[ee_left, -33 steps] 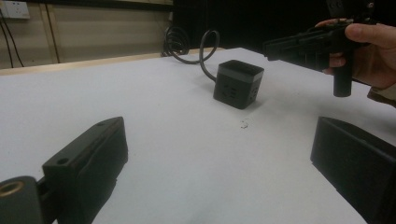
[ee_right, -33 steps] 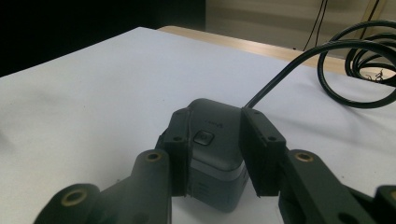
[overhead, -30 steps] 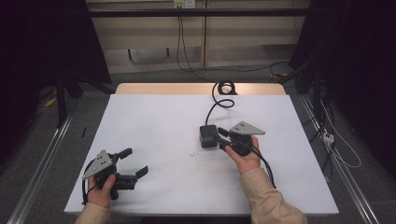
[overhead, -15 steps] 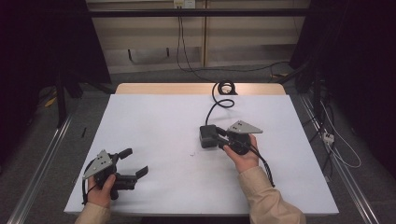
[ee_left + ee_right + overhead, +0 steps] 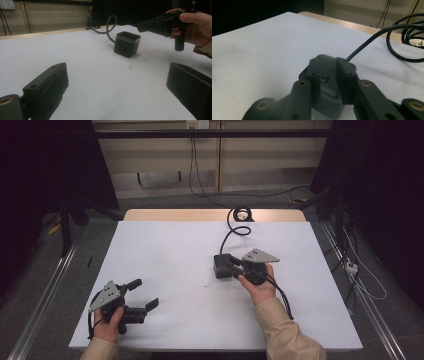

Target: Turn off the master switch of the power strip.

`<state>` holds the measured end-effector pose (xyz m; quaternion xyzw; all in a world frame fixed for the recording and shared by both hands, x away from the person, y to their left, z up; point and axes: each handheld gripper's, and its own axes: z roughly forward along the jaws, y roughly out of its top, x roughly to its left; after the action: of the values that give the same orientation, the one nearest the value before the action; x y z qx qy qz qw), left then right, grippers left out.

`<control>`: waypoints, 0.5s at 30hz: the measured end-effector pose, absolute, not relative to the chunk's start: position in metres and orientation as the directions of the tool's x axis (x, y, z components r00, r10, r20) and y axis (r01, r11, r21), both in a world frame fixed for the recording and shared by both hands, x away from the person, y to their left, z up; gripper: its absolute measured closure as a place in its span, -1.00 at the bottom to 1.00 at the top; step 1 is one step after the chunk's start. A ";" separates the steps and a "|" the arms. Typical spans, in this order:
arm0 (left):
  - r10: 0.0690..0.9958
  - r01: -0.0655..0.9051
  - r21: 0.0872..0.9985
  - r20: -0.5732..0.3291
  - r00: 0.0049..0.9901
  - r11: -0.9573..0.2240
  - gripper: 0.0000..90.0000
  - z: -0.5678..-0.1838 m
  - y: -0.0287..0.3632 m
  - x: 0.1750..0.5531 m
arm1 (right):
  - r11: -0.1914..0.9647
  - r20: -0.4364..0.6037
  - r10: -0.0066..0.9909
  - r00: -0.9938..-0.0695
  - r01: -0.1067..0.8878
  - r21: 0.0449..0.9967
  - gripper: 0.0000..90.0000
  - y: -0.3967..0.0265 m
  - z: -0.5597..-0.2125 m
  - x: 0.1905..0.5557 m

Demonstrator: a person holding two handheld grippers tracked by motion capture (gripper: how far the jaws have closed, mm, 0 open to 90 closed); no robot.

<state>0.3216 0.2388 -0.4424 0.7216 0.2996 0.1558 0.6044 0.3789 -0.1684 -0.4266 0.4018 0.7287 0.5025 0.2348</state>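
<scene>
On the white tabletop (image 5: pixel 165 250), right of its middle, sits a small dark power cube (image 5: pixel 222 266) with sockets in its side (the left gripper view shows them as faint slots). A black cable (image 5: pixel 231 226) runs from the cube toward the far edge, where it coils on the bare wooden strip.

At the cube, the right hand-held gripper (image 5: pixel 239 268) lies low and level, pointing leftward in the high view, with the person's right hand (image 5: pixel 257 285) under its body and the grey three-cornered plate on top. Its jaws have just been closing, and the cube is between them. From the right gripper view the two black jaws stand over the top of the cube (image 5: pixel 325 82), one on each side of a small button there, with a narrow gap between them; I cannot tell whether the pads press on the cube yet.

Near the front left corner, well apart from the cube, the left hand-held gripper (image 5: pixel 142 295) rests just over the tabletop in the person's left hand (image 5: pixel 111 322). Its jaws are spread wide with nothing between them, and they point toward the cube and the right hand-held gripper (image 5: pixel 160 23).

A tiny dark speck (image 5: pixel 205 283) lies on the tabletop just in front of the cube.
</scene>
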 end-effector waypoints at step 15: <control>0.623 0.243 0.966 -0.138 0.770 -0.087 -0.92 -0.442 0.239 0.322 | 0.160 0.087 0.814 -0.574 0.366 0.917 0.94 -0.167 -0.429 0.382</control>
<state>0.3216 0.2390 -0.4423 0.7204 0.3007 0.1571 0.6049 0.3817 -0.1674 -0.4293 0.4049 0.7286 0.5061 0.2214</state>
